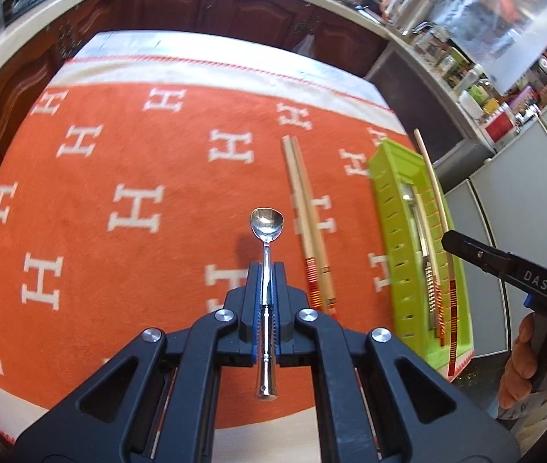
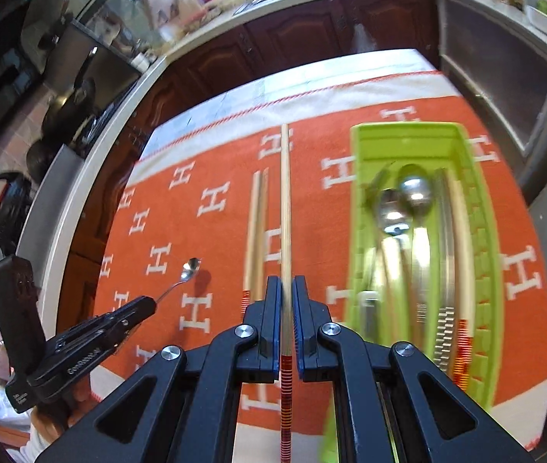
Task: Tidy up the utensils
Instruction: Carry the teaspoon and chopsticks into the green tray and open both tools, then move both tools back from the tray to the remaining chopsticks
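Left wrist view, bottom centre: left tool (image 1: 267,270) closed on a small silver spoon (image 1: 266,231), handle between the blue pads, bowl pointing up the frame, lifted above the orange cloth (image 1: 138,177) with white H marks. Just right of the spoon: a pair of chopsticks (image 1: 308,223) lying flat on the cloth, side by side, red-striped ends toward the camera. Further right: green tray (image 1: 393,208) with slotted wall, some cutlery inside, not clear which pieces. At the right edge: right tool (image 1: 447,237) seen from the side, holding a single chopstick (image 1: 433,189) over the far side of the tray; below it a hand (image 1: 532,370) on the handle.

Right wrist view, bottom centre: right tool (image 2: 287,289) gripping the single chopstick (image 2: 285,200), striped end toward the camera, thin end toward the top. Left of it: the pair of chopsticks (image 2: 255,231) on the cloth (image 2: 215,289). Right half: green tray (image 2: 358,208) holding spoons (image 2: 414,189) and one more chopstick (image 2: 462,239), blurred. Lower left: left tool (image 2: 150,303) with the small spoon (image 2: 190,268). Top of both frames: dark wooden cabinets (image 1: 196,4).
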Demonstrator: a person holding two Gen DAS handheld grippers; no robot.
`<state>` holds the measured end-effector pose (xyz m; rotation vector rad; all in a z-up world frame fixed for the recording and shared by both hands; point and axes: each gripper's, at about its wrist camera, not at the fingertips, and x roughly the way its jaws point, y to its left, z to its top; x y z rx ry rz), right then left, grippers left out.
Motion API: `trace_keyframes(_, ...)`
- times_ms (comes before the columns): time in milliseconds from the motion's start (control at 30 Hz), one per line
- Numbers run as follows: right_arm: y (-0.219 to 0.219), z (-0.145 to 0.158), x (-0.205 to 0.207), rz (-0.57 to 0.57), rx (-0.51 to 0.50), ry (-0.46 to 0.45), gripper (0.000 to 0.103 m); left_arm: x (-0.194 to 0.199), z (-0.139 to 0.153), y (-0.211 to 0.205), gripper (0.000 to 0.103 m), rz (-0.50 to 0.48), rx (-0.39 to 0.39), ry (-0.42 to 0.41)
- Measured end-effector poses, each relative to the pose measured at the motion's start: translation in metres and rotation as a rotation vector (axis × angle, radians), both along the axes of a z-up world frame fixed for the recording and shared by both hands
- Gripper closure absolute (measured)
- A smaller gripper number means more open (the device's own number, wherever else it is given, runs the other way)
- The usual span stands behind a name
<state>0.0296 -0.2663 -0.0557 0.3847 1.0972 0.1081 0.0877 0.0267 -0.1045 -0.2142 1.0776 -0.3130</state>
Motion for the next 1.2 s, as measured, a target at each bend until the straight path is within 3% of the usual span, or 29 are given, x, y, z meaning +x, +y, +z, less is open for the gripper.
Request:
trace_keyframes(200, -0.06, 0.0, -0.017, -0.084, -0.024, 0.006, 0.098, 0.001, 0.038, -0.048, 0.101, -0.062, 0.003, -0.071)
trace_keyframes(433, -0.102, -0.024, -0.021, -0.113, -0.068, 0.066, 0.097, 0.001, 0.074, -0.131, 0.101, -0.188, 0.003, -0.142)
trace_keyframes(567, -0.115, -0.039, -0.01, -0.119, -0.063, 0.072, 0.096, 0.005, 0.072, -0.171, 0.101, -0.222, 0.017, -0.135)
trace_keyframes(700, -0.125, -0.03, -0.01, -0.191, -0.064, 0.011, 0.069, 0.011, 0.06, -0.202, 0.101, -0.237, 0.043, -0.1)
trace_keyframes(1000, -0.151, -0.003, -0.043, -0.322, -0.041, -0.056, 0.065, 0.017, 0.032, -0.245, 0.101, -0.262, 0.112, -0.082)
trace_keyframes(1167, -0.157, 0.014, -0.073, -0.337, -0.081, -0.079, 0.058, 0.005, 0.031, -0.241, 0.099, -0.291, 0.14, -0.069)
trace_keyframes(1200, -0.157, 0.014, -0.074, -0.336, -0.08, -0.078, 0.058, 0.002, 0.033, -0.237, 0.094, -0.296, 0.144, -0.066)
